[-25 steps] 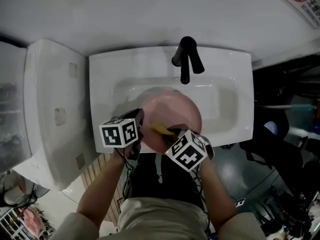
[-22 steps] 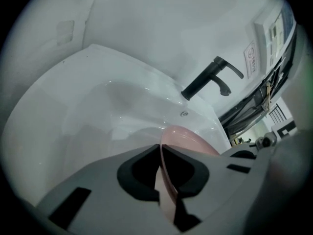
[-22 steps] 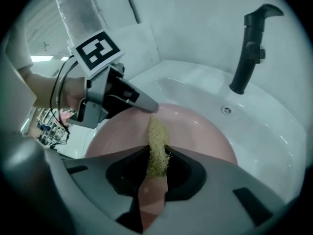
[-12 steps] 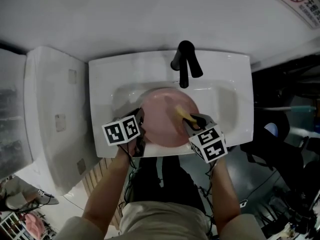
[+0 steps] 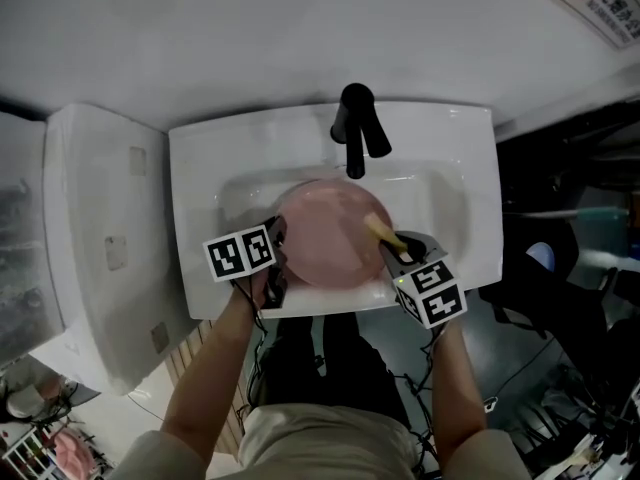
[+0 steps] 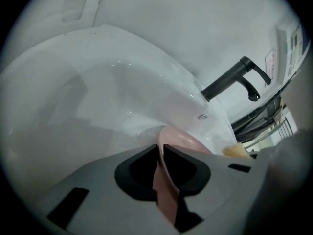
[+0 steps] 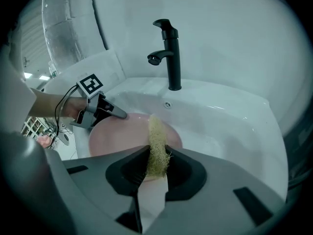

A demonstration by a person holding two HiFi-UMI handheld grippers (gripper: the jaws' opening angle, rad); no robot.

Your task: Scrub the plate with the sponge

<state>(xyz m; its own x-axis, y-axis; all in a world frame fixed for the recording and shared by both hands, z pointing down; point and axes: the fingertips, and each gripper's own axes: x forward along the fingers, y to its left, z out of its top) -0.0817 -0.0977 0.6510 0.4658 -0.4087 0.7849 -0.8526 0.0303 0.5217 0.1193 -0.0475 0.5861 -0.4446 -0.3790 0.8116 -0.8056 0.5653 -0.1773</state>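
A pink plate [image 5: 330, 233] sits tilted in the white sink [image 5: 460, 168], below the black faucet [image 5: 355, 128]. My left gripper [image 5: 277, 256] holds the plate's left rim. In the left gripper view that rim [image 6: 166, 146] fills the narrow gap between the jaws, which have just been opening a little. My right gripper [image 5: 397, 243] is shut on a yellow sponge [image 5: 379, 228] at the plate's right edge. In the right gripper view the sponge [image 7: 156, 146] stands on edge between the jaws, over the plate [image 7: 117, 133], with the left gripper [image 7: 115, 112] on the far rim.
The faucet [image 7: 168, 53] rises from the sink's back ledge, and the drain overflow hole [image 7: 167, 105] lies just below it. A white counter [image 5: 90, 238] adjoins the sink on the left. Dark chairs and clutter [image 5: 570, 298] fill the floor at the right.
My right gripper has carried the sponge from the plate's near side across to its right edge. My left gripper has sunk a little with the plate, which now lies lower in the basin.
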